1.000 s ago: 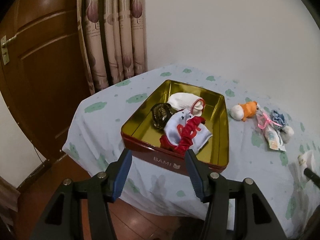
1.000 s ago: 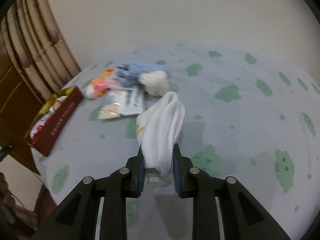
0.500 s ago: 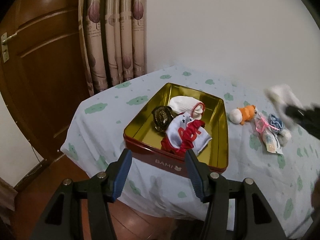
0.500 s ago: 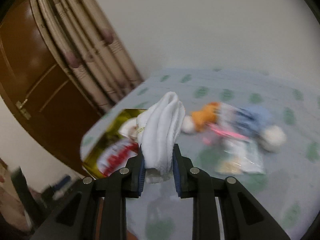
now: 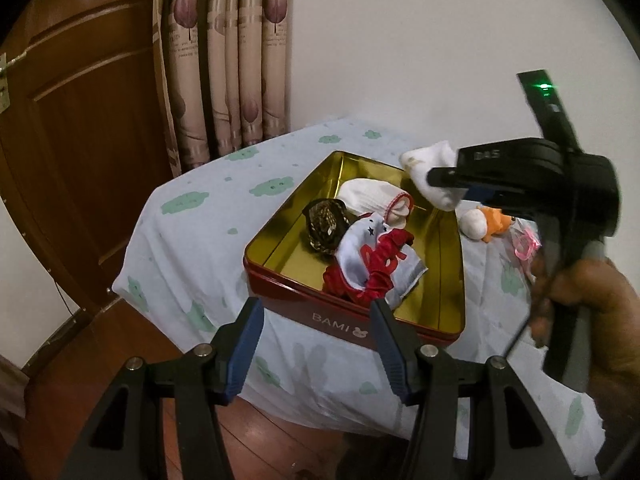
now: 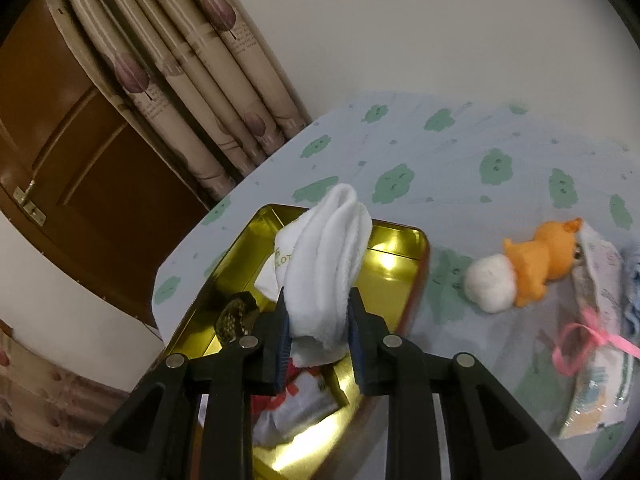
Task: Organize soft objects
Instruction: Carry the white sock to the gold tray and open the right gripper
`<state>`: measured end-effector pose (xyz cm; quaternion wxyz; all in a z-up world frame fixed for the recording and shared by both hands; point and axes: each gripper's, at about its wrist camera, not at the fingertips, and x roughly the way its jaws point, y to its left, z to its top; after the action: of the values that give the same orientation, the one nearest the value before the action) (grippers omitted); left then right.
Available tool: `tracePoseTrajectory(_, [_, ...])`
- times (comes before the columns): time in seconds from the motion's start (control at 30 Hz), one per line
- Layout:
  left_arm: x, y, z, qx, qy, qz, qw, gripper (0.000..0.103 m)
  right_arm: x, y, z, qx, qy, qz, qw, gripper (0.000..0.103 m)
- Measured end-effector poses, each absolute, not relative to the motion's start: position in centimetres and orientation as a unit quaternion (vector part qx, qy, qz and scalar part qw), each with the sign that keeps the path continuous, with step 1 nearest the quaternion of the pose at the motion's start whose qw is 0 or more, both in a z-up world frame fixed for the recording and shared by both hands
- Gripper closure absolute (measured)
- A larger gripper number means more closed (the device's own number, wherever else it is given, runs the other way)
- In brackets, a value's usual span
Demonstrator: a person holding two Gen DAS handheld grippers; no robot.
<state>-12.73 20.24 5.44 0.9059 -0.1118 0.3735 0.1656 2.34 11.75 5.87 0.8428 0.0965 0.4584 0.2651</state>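
Observation:
A red tin [image 5: 348, 320] with a gold inside [image 6: 240, 248] stands on the cloth-covered table. In it lie a red-trimmed white sock [image 5: 372, 196], a dark netted piece [image 5: 324, 224] and a white and red cloth [image 5: 372, 256]. My right gripper [image 6: 318, 296] hangs over the tin's far right corner, its pads pressing on a folded white sock [image 6: 328, 248]; its jaws are opening slightly. The left wrist view shows that right gripper [image 5: 440, 184] with the white sock [image 5: 432, 160] and a hand behind it. My left gripper [image 5: 315, 304] is open and empty before the tin's front wall.
An orange and white plush toy [image 6: 544, 256] lies right of the tin, beside a packet tied with pink ribbon [image 6: 600, 320] and a blue soft item [image 6: 632, 280]. A brown door [image 5: 80, 140] and a curtain [image 5: 224, 60] stand behind the table's left edge.
My right gripper has carried the white sock leftward from over the table to above the tin and has come into the left wrist view. The left gripper has stayed put.

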Motion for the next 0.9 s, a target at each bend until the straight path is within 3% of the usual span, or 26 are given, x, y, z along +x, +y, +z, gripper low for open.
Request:
tracePoseTrajectory(0.37, [-12.4, 20.1, 5.1, -0.112, 0.382, 0.161, 0.903, 0.047, 3.5, 12.7, 4.2, 0.069, 0.465, 0.239, 0.850, 0.073])
tracePoseTrajectory(0.47, [-12.3, 19.9, 5.1, -0.103, 0.382, 0.161, 0.904, 0.047, 3.5, 12.9, 4.4, 0.057, 0.463, 0.236, 0.853, 0.064])
tracePoseTrajectory(0.6, [-12.2, 19.8, 4.9, -0.099, 0.389, 0.160, 0.902, 0.047, 3.2, 13.1, 4.8, 0.048, 0.458, 0.238, 0.855, 0.040])
tracePoseTrajectory(0.77, [-12.2, 20.0, 5.1, -0.100, 0.386, 0.166, 0.902, 0.047, 2.6, 13.1, 5.7, 0.053, 0.447, 0.255, 0.856, 0.029])
tracePoseTrajectory(0.9, [-12.1, 20.0, 4.9, -0.099, 0.391, 0.166, 0.900, 0.047, 1.3, 12.9, 6.2, 0.067, 0.447, 0.274, 0.849, 0.027])
